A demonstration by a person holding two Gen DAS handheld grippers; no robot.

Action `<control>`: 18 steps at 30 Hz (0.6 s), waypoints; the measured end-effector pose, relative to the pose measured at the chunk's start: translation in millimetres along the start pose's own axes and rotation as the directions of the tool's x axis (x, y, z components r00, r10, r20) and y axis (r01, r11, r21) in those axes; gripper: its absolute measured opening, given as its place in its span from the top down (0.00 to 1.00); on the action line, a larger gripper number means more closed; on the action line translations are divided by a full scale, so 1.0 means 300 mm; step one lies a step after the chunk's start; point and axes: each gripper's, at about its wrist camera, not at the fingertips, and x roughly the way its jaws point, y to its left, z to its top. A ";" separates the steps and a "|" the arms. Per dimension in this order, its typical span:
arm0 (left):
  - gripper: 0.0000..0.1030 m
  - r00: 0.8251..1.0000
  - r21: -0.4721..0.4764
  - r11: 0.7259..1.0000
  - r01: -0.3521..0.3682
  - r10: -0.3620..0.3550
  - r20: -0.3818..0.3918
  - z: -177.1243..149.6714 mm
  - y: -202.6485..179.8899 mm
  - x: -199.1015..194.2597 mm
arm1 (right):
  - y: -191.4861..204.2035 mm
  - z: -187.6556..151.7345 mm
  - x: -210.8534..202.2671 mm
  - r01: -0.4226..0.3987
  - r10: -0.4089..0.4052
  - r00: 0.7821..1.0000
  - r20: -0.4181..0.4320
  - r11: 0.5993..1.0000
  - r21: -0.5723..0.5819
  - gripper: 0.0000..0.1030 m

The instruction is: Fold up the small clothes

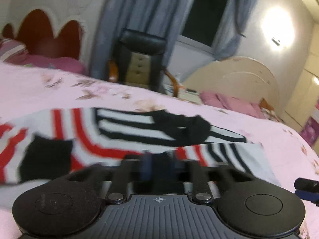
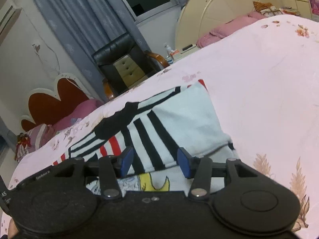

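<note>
The right gripper gapes wide over the striped shirt, its blue pads clear of the cloth. The left gripper is blurred; I cannot tell its gap. The shirt lies on the pink bed, a chair at 11 o'clock.

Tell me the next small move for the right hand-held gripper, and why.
Probably ease the right hand-held gripper down and close on the near edge of the striped garment. Its jaws stand open with the white, black-striped fold lying between the blue fingertips, not yet pinched. The left hand-held gripper is too blurred to judge.
</note>
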 end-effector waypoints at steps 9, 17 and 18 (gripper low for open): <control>0.49 0.992 -0.318 0.947 -0.055 0.087 0.090 -0.098 0.460 -0.261 | 0.144 -0.068 0.165 -0.155 0.157 0.981 -0.114 0.988 0.024 0.52; 0.49 0.973 -0.336 0.928 -0.161 0.207 0.106 -0.173 0.610 -0.432 | 0.503 -0.185 0.488 -0.420 0.464 0.829 -0.310 0.885 0.203 0.53; 0.49 0.970 -0.341 0.924 -0.171 0.218 0.105 -0.182 0.621 -0.434 | 0.535 -0.201 0.523 -0.425 0.478 0.816 -0.325 0.878 0.222 0.54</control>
